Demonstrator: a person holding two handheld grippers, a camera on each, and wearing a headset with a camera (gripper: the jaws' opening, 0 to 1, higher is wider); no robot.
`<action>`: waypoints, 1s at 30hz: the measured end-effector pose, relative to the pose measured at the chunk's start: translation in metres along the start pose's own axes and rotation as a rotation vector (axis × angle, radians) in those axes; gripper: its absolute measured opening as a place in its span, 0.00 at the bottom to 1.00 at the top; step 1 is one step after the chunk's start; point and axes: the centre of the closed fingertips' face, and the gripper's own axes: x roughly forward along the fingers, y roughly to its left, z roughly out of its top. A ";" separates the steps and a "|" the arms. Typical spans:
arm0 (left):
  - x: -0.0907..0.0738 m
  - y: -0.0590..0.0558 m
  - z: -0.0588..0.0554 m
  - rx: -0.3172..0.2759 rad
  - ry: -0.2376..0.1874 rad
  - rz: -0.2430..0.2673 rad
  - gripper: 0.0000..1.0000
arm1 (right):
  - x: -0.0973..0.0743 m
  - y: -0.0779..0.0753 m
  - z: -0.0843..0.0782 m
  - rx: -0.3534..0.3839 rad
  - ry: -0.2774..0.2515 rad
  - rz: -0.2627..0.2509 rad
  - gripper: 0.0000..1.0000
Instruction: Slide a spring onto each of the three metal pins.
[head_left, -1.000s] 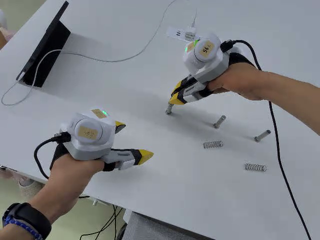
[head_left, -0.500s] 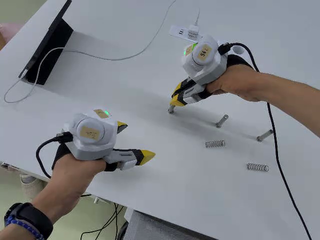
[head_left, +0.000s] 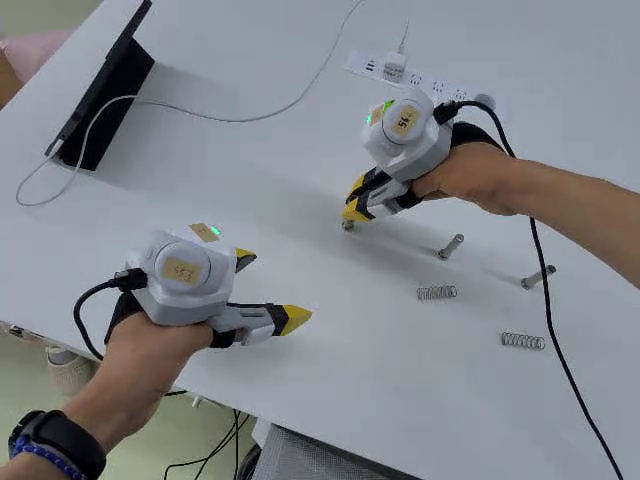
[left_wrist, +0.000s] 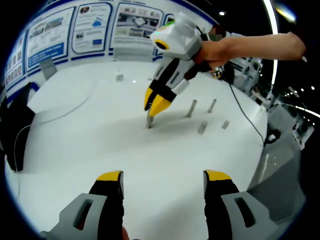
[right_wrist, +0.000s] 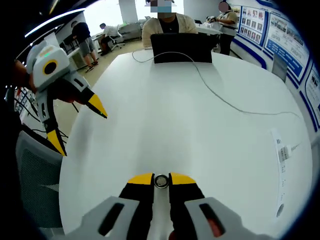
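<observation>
No real change: right gripper (head_left: 353, 213) fingers stay closed on the short upright metal pin (head_left: 347, 226); left gripper (head_left: 272, 288) fingers open, idle. Steel coil springs (head_left: 437, 292) still loose to its right, so none threaded.

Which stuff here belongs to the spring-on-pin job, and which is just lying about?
Job: right gripper, shut on a likely spring at one pin; two bare pins; two loose springs; left gripper, open.
Lying about: power strip; white cable; black screen.

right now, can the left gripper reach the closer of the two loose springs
Probably yes. The left gripper is open, and only bare table lies between it and the closer spring; the right gripper sits aside, shut on a pin.
</observation>
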 end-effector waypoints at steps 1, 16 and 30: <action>0.000 0.000 0.000 -0.001 -0.001 0.000 0.66 | 0.001 0.000 -0.001 0.000 0.002 0.000 0.13; 0.001 -0.004 -0.003 -0.005 0.009 -0.005 0.66 | 0.006 -0.001 -0.004 0.017 -0.002 -0.001 0.14; 0.001 -0.010 0.000 -0.005 0.010 -0.015 0.66 | -0.015 -0.001 -0.014 0.062 -0.041 -0.055 0.34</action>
